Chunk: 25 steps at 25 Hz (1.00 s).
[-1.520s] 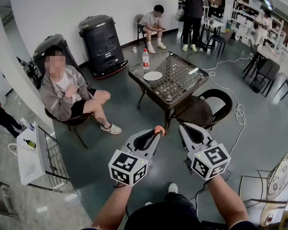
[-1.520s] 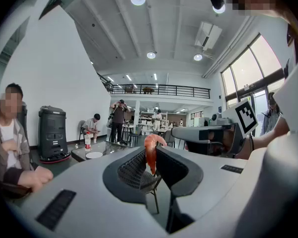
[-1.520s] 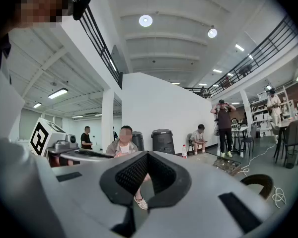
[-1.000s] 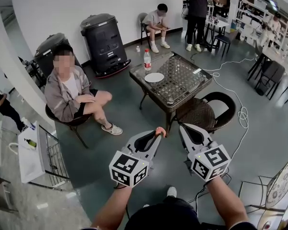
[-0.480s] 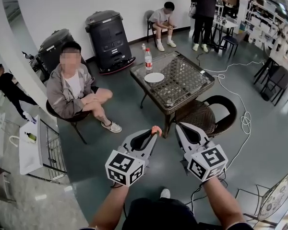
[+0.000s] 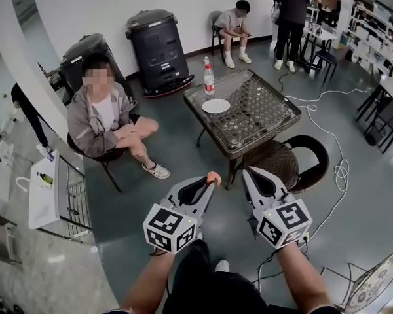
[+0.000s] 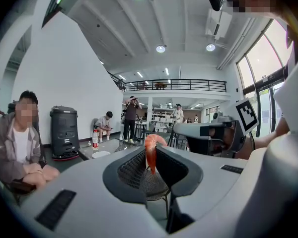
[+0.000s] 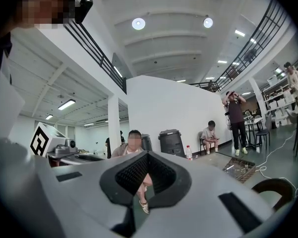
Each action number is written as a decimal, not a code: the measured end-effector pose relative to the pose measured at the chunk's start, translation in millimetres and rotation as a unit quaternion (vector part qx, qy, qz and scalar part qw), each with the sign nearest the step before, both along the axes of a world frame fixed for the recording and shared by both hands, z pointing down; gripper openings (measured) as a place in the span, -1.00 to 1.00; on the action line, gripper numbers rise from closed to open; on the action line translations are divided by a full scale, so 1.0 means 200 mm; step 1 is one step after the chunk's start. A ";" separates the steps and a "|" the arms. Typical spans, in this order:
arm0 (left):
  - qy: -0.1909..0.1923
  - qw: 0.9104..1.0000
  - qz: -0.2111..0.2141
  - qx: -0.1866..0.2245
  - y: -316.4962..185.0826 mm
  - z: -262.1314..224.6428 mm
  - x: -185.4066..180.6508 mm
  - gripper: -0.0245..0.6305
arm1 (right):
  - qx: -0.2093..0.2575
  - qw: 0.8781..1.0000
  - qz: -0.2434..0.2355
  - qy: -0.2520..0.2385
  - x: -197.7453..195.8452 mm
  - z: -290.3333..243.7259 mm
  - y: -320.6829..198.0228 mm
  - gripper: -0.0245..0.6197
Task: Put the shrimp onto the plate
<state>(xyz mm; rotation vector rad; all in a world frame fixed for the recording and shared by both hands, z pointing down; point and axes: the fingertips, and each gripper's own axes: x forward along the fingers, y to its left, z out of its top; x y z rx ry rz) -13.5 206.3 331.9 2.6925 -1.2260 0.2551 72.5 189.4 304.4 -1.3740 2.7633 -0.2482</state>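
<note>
Shows both grippers held out in mid-air above the grey floor (image 6: 150,205), short of the counter (image 6: 265,120). Pinches the shrimp (image 6: 214,175) at the very tips of the left gripper (image 6: 210,182): jaws closed on the orange body, curved end standing above the tips, lower end hanging into the hollow behind them, as read in the left gripper view. Holds the right gripper (image 6: 247,173) just beside the left, jaws pressed together at the tips with nothing between them; reveals only a seated person's legs through the hollow behind those tips. Places the shrimp well apart from the plate (image 6: 216,105). Locates the white plate near the far-left edge of the glass-topped wicker counter, with a red-labelled bottle (image 6: 209,82) upright just beyond it at the same edge. Includes a round wicker chair (image 6: 300,154) at the counter's near-right side, a seated person (image 6: 108,120) on a chair at left, a black bin (image 6: 158,44) against the white wall, and a white cable (image 6: 327,142) trailing across the floor at right.
</note>
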 end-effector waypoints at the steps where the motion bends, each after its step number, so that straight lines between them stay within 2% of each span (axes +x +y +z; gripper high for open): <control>1: 0.000 1.000 -0.001 -0.001 -0.02 0.01 0.00 -0.72 | 0.000 1.000 0.000 0.001 0.00 0.00 -0.02 -0.91; 11: 0.006 1.000 0.003 -0.005 -0.30 0.07 -0.02 -0.72 | -0.001 1.000 0.005 0.007 -0.01 0.05 -0.31 -0.91; 25: 0.010 0.999 0.033 -0.026 -0.97 0.20 -0.10 -0.72 | -0.019 0.999 0.029 0.020 -0.10 0.15 -0.95 -0.91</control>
